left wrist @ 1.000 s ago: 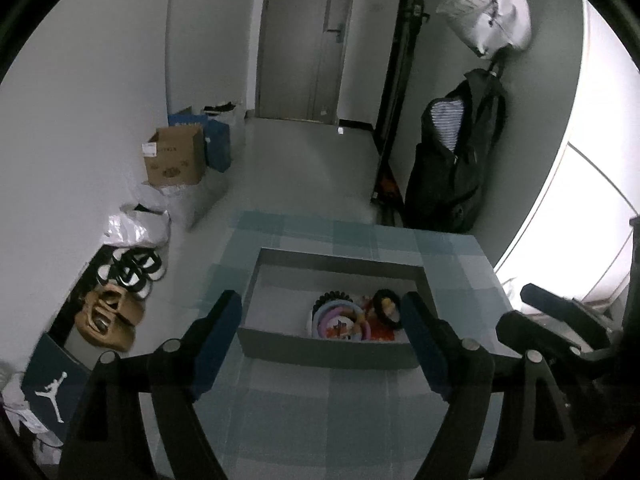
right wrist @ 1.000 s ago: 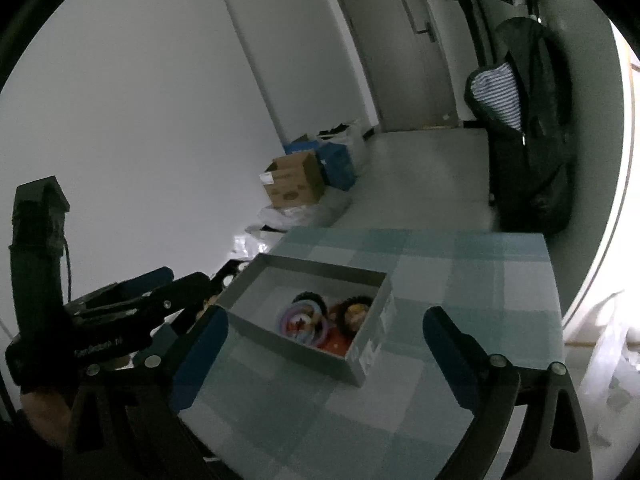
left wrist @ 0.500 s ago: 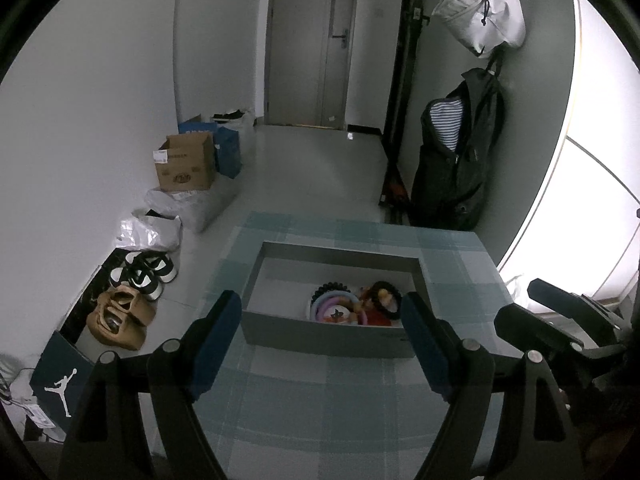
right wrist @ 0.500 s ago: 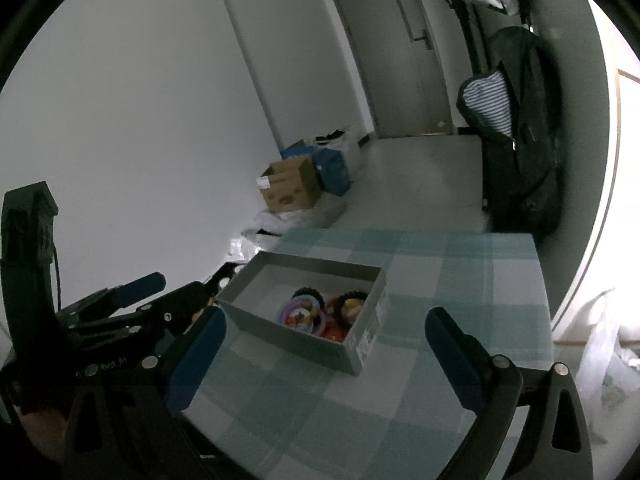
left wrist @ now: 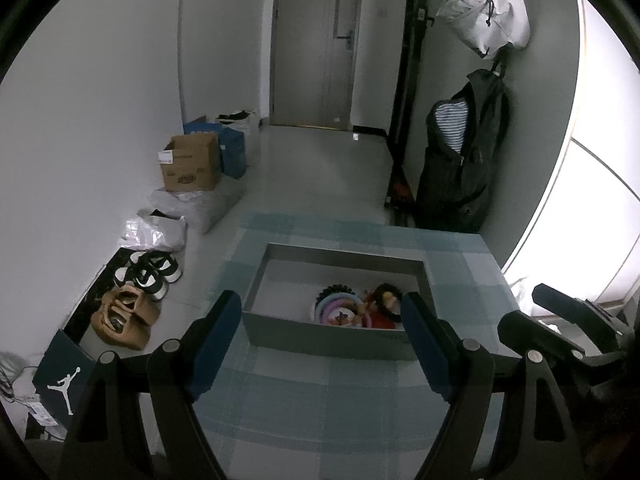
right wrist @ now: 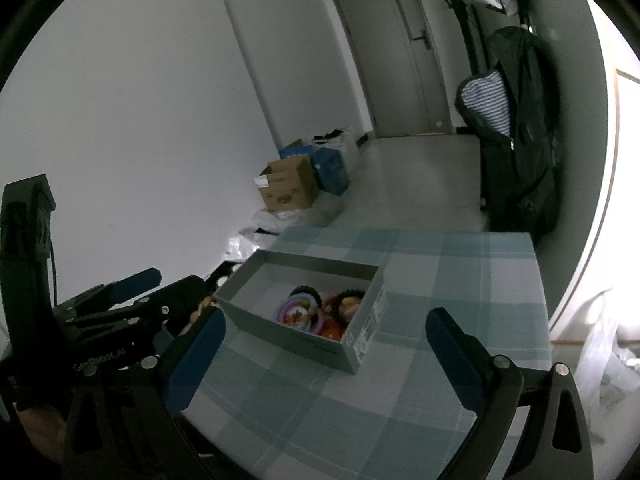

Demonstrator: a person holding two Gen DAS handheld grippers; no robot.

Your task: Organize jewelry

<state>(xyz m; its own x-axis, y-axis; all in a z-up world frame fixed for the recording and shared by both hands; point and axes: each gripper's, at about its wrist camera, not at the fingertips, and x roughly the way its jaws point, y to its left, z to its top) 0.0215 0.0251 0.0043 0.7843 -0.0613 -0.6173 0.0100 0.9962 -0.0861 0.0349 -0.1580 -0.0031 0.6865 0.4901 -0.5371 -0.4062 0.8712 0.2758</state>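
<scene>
Black left gripper (left wrist: pixel 322 350) and right gripper (right wrist: pixel 326 360) frames, blue-padded jaws, silver screws.

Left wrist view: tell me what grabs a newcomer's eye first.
The open grey box sits mid-table on the checked cloth, with bright bangles and hair ties heaped in its right end. Both tongs, left and right, hang wide open before it, holding nothing.

plain white walls (left wrist: pixel 100 92), a pale grey tiled floor (left wrist: pixel 320 168), a closed grey door (left wrist: pixel 316 40) at the far end. along the left wall a brown cardboard box (left wrist: pixel 192 164), white plastic bags (left wrist: pixel 156 232) and shoes (left wrist: pixel 150 272). on the right, a black backpack (left wrist: pixel 464 160) and a white bag (left wrist: pixel 488 4) hanging, with bright window light (left wrist: pixel 600 184). in front, a table with blue-green checked cloth (left wrist: pixel 320 400).
</scene>
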